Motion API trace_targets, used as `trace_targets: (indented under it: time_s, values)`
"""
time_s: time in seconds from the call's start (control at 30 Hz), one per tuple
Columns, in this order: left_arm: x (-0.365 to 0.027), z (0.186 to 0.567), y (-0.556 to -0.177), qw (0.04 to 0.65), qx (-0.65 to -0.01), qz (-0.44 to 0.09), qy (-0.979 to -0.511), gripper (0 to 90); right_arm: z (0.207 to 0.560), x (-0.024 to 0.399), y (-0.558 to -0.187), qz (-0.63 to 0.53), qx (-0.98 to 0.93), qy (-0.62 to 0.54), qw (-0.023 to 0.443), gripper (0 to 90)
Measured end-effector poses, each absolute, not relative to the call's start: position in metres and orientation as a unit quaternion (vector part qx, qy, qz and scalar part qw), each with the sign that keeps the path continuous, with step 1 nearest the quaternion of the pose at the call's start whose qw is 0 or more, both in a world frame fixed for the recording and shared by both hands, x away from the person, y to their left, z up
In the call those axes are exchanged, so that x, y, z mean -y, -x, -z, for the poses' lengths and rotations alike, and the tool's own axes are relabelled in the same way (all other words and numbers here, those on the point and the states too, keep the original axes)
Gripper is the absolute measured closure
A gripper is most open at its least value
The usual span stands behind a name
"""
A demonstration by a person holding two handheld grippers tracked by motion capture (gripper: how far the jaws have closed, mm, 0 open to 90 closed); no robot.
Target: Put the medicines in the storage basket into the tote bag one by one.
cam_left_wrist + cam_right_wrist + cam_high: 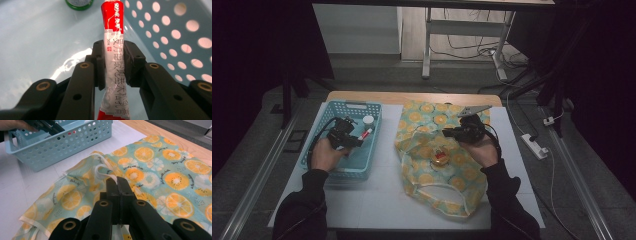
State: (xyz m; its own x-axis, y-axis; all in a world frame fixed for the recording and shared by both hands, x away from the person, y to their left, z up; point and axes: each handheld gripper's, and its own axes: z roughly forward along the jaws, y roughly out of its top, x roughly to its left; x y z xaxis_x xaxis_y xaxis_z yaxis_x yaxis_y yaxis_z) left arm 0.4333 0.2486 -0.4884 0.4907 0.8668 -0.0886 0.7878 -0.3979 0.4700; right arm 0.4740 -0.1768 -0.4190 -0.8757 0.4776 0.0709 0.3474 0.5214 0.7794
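**Tube gripped in the basket, bag strap pinched at mid-desk**

The desk carries a white sheet. A fabric bag printed with orange slices lies across the middle, running from the far edge toward the near edge; a small yellow and red object rests on it. A pale blue perforated basket stands toward the far left corner, just beside the bag. The left tongs reach into the basket, closed narrowly on a red and white tube, which points toward the basket's far wall. A green-rimmed round cap lies on the basket floor beyond the tube. The right tongs are fully closed, pinching the bag's white strap over the bag's upper half.
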Motion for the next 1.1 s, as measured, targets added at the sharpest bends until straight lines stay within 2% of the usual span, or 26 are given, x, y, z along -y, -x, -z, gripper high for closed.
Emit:
trace_targets:
  time_s: [0.53, 1.1]
  values:
    - [-0.257, 0.458, -0.425, 0.288, -0.502, -0.079, -0.812, 72.7, 0.417, 0.176, -0.473, -0.431, -0.867, -0.237, 0.077, 90.0]
    - [-0.24, 0.435, -0.411, 0.321, -0.48, -0.071, -0.813, 72.7, 0.416, 0.177, -0.473, -0.434, -0.865, -0.237, 0.078, 90.0]
